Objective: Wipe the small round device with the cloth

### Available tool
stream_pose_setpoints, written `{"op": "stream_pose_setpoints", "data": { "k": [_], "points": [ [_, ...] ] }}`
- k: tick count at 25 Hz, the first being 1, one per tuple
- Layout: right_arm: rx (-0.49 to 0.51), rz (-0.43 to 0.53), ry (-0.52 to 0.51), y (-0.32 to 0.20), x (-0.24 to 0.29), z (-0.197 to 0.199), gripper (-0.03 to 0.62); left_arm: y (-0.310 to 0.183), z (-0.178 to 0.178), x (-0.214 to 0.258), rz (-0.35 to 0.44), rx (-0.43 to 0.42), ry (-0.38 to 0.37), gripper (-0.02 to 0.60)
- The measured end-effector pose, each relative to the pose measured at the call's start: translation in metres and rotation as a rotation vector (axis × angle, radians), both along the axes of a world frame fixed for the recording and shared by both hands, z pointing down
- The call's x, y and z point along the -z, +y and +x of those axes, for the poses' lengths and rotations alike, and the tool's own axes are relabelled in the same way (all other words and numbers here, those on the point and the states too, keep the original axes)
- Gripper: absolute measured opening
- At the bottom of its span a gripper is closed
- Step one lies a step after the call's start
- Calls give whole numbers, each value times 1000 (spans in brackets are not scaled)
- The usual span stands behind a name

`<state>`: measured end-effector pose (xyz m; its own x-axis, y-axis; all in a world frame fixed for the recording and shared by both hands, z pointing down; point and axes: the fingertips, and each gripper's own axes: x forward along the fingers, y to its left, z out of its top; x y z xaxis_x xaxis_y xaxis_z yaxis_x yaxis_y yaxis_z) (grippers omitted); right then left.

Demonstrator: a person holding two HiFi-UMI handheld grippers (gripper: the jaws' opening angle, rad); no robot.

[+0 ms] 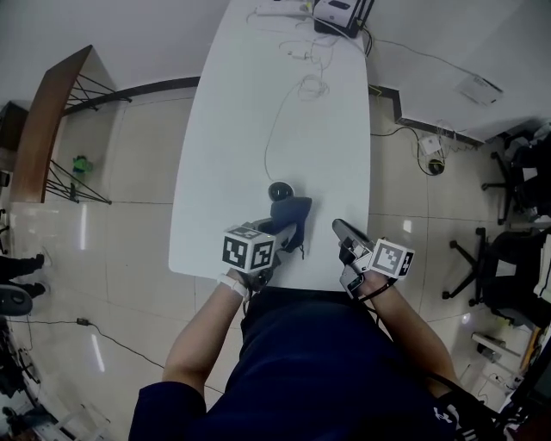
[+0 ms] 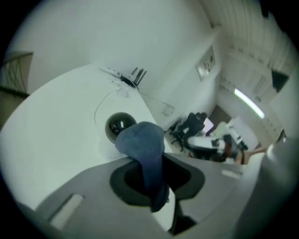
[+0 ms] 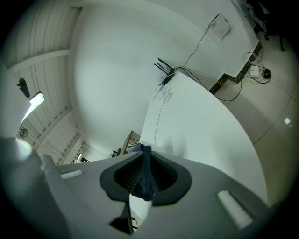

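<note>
Left gripper view: my left gripper [image 2: 152, 161] is clamped on the blue cloth [image 2: 140, 140]; the black round device [image 2: 116, 125] sits on the white table [image 2: 56, 130] just beyond the cloth's bunched end. My right gripper [image 3: 142, 158] pinches a dark blue fabric strip [image 3: 145, 183].

A dark navy short-sleeved top [image 1: 318, 370] is worn. A white cube [image 1: 250, 250] printed with black square markers is carried on the grey left tool [image 1: 288, 231]; another is carried on the right tool [image 1: 342, 231].

Long white table [image 1: 258, 129] with a black router [image 1: 337, 15] and white cables [image 1: 312, 84] at the far end. Wooden shelf [image 1: 47, 121] off left, office chairs [image 1: 512, 258] right.
</note>
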<state>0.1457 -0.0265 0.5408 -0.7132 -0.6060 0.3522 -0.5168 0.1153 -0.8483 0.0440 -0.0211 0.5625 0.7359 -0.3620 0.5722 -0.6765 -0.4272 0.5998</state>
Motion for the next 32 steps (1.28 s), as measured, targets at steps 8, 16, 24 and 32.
{"op": "stream_pose_setpoints", "data": {
  "k": [8,16,24,32],
  "points": [
    [-32,3,-2,-2,0,-7,48,-62,-97,43,51,199,218,67],
    [-93,13,12,5,10,-14,48,-99,-68,-30,-105,-318,-73,67],
    [-193,0,9,17,9,2,48,-105,-55,-63,-218,-465,-113,67],
    [-149,-19,-12,15,-2,-1,48,-97,-40,20,76,-581,-161,67]
  ]
}}
